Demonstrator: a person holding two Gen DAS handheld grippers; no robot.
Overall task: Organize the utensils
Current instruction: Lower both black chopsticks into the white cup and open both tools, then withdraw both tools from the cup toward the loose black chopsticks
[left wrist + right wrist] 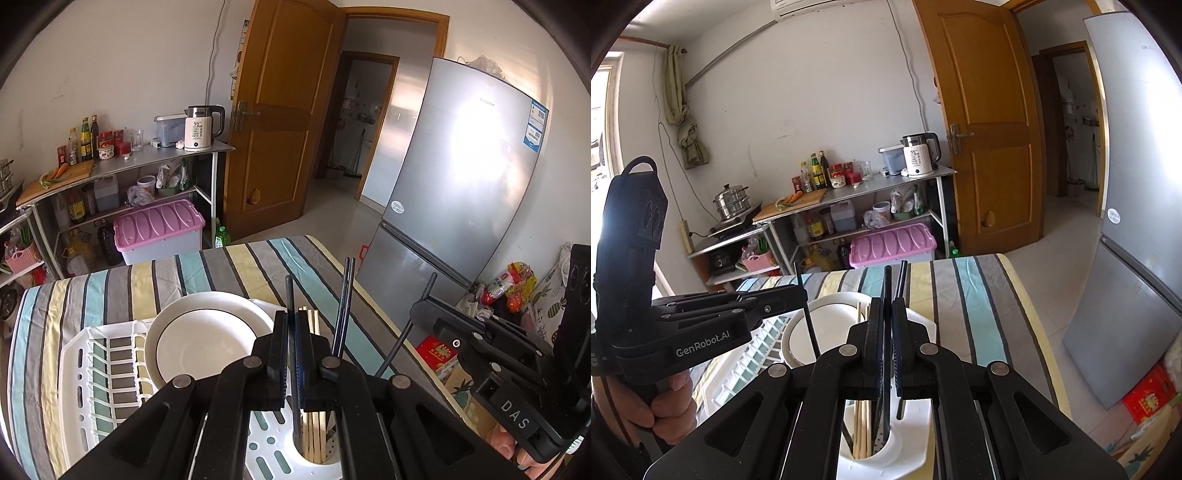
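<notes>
Left claw [292, 354]: pressed together on one slim black chopstick [290, 295], held near upright, lower end down inside the holder.
Right claw [887, 347]: pinching a second black chopstick [887, 280], nearly upright, lower end down in the same holder.
Holder: white round utensil cup [886, 448] at the corner of the white plastic slatted dish rack [79, 369]; pale wooden chopsticks [314, 432] already standing inside, plus more black ones [347, 280] leaning toward the fridge side.
Rack neighbours: white plates with a thin dark rim [207, 332] propped just beside the cup.
Table: striped cloth in teal, yellow and grey [221, 266] under the rack, edge close to the cup on the fridge side.
Stage, by judgement: both sticks lined up over or in the cup, release not yet made.
Risk one: two claws crowding one small opening; a bump between them could knock either stick off line.
Risk two: letting go while a stick tilts; could tip out over the rim and roll off the near table edge to the floor.
Risk three: snagging the standing wooden bundle on the way down; could lever those sticks out.
Risk four: nudging the plates with the left claw's outer link; could shift the stack.
Unclear: whether either tip touches the cup bottom, hidden by the claws.
</notes>
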